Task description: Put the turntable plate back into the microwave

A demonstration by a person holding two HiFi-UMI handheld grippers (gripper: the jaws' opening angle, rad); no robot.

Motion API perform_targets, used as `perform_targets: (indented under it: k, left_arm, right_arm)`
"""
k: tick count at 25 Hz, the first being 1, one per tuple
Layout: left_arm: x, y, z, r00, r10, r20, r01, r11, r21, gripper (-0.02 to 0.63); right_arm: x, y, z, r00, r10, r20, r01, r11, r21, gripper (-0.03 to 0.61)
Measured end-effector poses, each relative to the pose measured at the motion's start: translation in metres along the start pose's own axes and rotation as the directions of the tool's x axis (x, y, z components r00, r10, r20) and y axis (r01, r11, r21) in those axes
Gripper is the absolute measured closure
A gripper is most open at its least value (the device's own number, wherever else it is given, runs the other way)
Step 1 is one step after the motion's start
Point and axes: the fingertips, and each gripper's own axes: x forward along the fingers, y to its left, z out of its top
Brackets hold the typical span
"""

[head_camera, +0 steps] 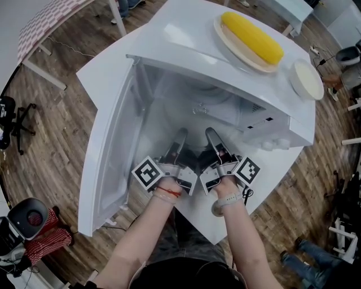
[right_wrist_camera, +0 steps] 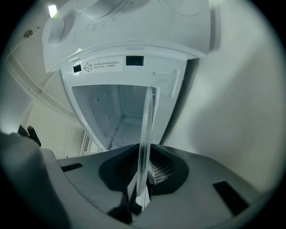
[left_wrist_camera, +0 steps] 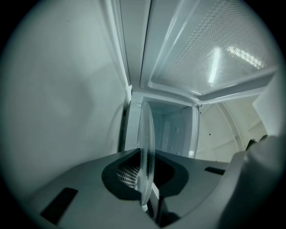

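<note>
The left gripper (left_wrist_camera: 149, 169) has its jaws closed on the rim of the turntable plate (left_wrist_camera: 145, 147), and the right gripper (right_wrist_camera: 143, 172) has its jaws closed on the rim at the other side. The plate is clear glass, thin and round, and each gripper view shows it edge-on as a pale upright band between the dark grey jaws. The pads (right_wrist_camera: 161, 170) behind the glass have a fine grid texture.

In the head view both grippers reach side by side into the mouth of the cavity (head_camera: 197, 107), so the plate is inside the opening of the microwave (head_camera: 186, 51). I cannot tell whether the glass touches the cavity floor. The cavity walls are smooth and white, with small dark holes in them. The walls stand near the plate on both sides.

The door (head_camera: 110, 152) is swung wide open to the left. Its window (left_wrist_camera: 214, 49) has a dotted mesh pattern and passes close over the left gripper. The panel with round knobs (right_wrist_camera: 111, 13) is above the right gripper.

On the flat top of the microwave lies a yellow corn cob (head_camera: 252, 36) on a beige oval dish (head_camera: 224, 38), and a white round lid (head_camera: 306, 79) sits near the right corner. The microwave stands on a white table (head_camera: 276, 166) with straight edges, over a wooden floor (head_camera: 56, 130).
</note>
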Motion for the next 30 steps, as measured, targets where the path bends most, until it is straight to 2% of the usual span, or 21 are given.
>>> perform_targets:
  k: [7,13,17,20,23,24,30]
  left_arm:
    - [0.001,-0.005,0.000,1.000,-0.004,-0.022,0.004,0.999,0.038,0.577]
    - [0.004,-0.007,0.001,0.999,0.008,-0.040,-0.004,0.996,0.094,0.577]
    - [0.007,-0.008,-0.002,0.996,0.015,-0.089,0.000,0.987,0.160,0.575]
    - [0.007,-0.007,-0.005,0.988,0.048,-0.148,-0.016,0.977,0.210,0.571]
    - [0.006,-0.005,-0.005,0.971,0.101,-0.215,-0.027,0.946,0.323,0.563]
    - [0.006,-0.005,-0.007,0.967,0.111,-0.230,-0.029,0.942,0.334,0.563]
    - [0.000,-0.004,-0.015,0.954,0.122,-0.273,-0.033,0.951,0.307,0.558]
  right_arm:
    - [-0.009,0.000,-0.016,1.000,0.013,-0.023,-0.013,1.000,-0.001,0.525]
    - [-0.007,0.000,-0.017,0.999,-0.038,-0.016,0.037,0.998,-0.059,0.525]
    - [-0.006,-0.004,-0.011,0.999,-0.040,0.014,0.040,0.999,0.005,0.526]
    - [-0.003,-0.004,-0.007,0.999,-0.041,0.020,0.040,0.999,0.014,0.528]
    - [-0.001,-0.005,-0.003,0.999,-0.040,0.029,0.040,0.999,0.015,0.529]
    - [0.000,-0.005,0.000,0.998,-0.041,0.037,0.040,0.999,0.019,0.529]
    - [0.007,-0.009,0.011,0.997,-0.050,0.065,0.048,0.998,0.029,0.532]
